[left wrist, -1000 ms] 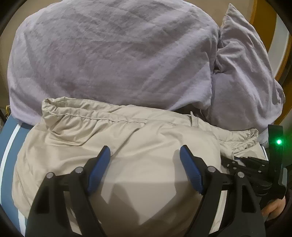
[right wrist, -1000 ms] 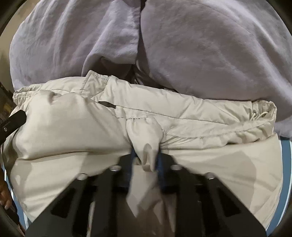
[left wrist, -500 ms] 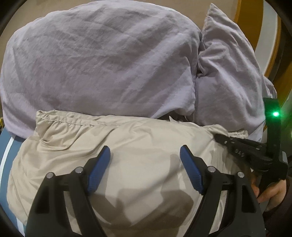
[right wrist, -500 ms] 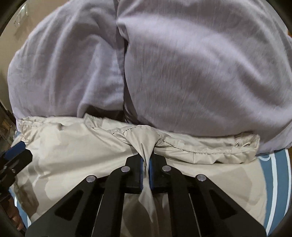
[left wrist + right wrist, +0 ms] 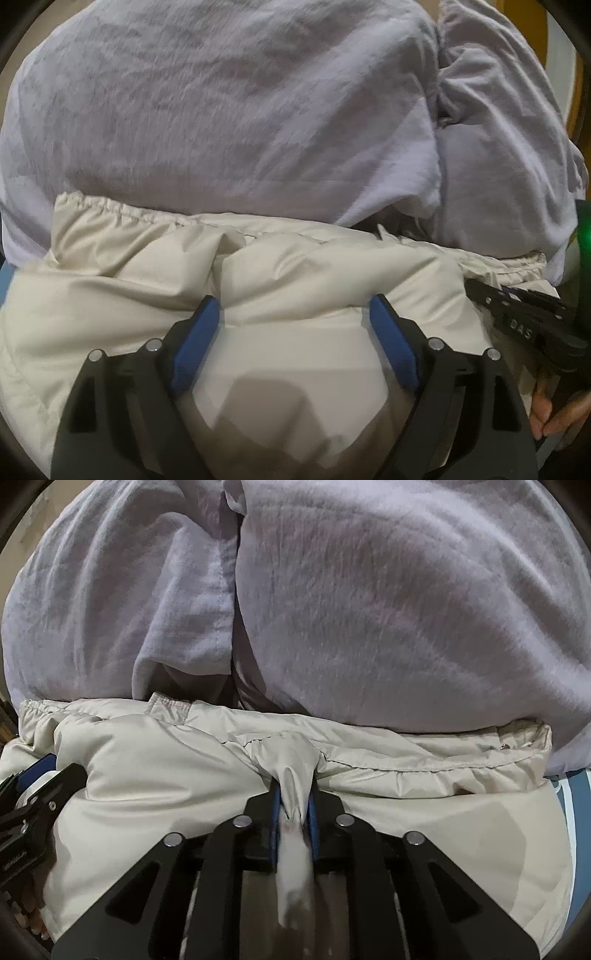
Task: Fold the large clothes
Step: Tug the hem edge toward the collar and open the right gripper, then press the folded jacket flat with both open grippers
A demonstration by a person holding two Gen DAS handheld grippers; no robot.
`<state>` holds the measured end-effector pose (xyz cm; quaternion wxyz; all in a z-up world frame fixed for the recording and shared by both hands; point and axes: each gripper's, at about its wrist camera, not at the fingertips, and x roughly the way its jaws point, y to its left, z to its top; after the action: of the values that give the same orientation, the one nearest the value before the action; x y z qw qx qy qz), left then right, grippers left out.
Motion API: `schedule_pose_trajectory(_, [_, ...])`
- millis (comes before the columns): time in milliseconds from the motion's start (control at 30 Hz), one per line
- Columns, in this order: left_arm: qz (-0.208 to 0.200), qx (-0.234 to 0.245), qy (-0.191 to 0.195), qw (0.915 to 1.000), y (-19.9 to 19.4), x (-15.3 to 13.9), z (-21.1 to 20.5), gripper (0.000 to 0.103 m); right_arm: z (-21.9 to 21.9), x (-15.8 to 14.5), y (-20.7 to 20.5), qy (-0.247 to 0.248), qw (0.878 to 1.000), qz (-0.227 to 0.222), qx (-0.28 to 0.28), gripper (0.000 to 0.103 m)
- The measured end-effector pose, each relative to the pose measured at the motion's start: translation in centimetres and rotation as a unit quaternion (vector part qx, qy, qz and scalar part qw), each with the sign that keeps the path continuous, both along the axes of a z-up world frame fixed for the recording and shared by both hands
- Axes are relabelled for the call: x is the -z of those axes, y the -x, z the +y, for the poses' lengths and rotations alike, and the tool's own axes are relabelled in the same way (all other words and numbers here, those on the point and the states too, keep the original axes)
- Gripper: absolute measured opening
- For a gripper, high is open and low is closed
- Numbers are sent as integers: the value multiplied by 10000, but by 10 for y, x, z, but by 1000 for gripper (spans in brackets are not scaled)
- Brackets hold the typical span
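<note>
Beige puffer jacket [image 5: 295,280] lay bunched across the bed [image 5: 574,812], its gathered hem pushed up against two lilac pillows [image 5: 240,110] at the far side; blue-and-white striped cover showed only at the bed's edges. Right gripper [image 5: 293,805] was clamped on a pinched-up fold of the jacket just below the hem seam, blue pads [image 5: 313,812] close together with fabric squeezed between them. Left gripper [image 5: 295,317] had its jaws spread wide, having just been opening further, fingertips [image 5: 210,310] pressed down into the puffy fabric, a ridge of jacket bulging between them, not pinched. A hand [image 5: 554,417] holding the right gripper's handle showed at the left view's lower right edge.
</note>
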<state>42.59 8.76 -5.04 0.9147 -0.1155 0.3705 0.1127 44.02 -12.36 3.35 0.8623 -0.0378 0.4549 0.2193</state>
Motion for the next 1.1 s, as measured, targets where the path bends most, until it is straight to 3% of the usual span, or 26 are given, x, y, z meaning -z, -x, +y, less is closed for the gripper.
schedule_pose_trajectory(100, [14,-60,14,10000,-5,5,2,86,0,8,-3,-45,10000,-8,41,21])
schedule_pose_trajectory(300, [40,-135,-115,9998,-19,18,4,88,6,25,1,-68,9999,-72,47,42])
schedule_pose_trajectory(400, [77,-158,-149,9997,-22,21,4,88,6,18,8,26,9999,-77,122,52])
schedule_pose_trajectory(667, [145,-195,-138,9996,-28,26,3,88,9,-14,43,-500,9982,-249,223,74])
schedule_pose_trajectory(867, [162,-210,-130,9996,-27,26,6,89,37,9,49,-108,9994,-274,166,82])
schedule_pose_trajectory(1100, [135,-225,-129,9996,-28,34,9,89,43,36,41,7,9984,-464,313,86])
